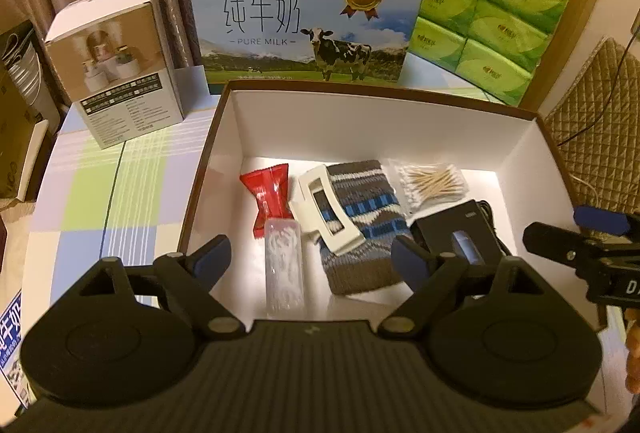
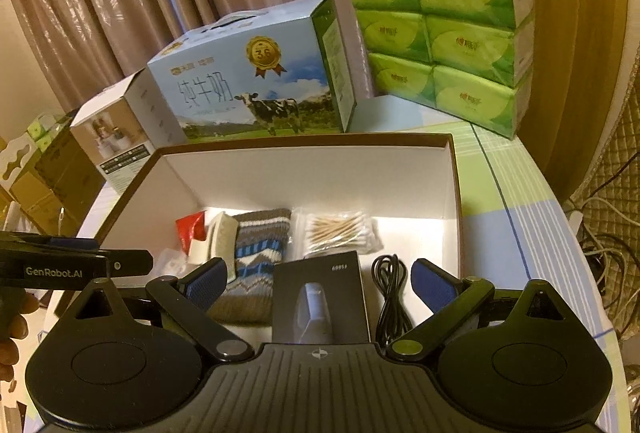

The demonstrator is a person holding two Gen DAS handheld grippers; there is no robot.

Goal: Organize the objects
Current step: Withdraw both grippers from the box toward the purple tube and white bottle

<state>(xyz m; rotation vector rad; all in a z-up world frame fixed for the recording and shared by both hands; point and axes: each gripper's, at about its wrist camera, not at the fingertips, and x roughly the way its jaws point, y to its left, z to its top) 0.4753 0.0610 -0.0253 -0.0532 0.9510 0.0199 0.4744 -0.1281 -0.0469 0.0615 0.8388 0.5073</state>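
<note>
Box (image 1: 224,137) sits open on the table, already holding a red packet (image 1: 269,193), clear tube (image 1: 283,269), clip (image 1: 324,209), sock (image 1: 360,229), swabs (image 1: 430,181) and a black carton (image 1: 460,237). Left gripper (image 1: 310,253) hangs wide and empty over the tube; it should lift straight clear. From the right wrist, the right gripper (image 2: 318,285) is wide too, empty above carton and cable (image 2: 390,293); best to avoid snagging that cable.

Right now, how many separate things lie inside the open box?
7: red packet, clear tube, white clip, knitted sock, cotton swabs, black carton, black cable. More may hide.
</note>
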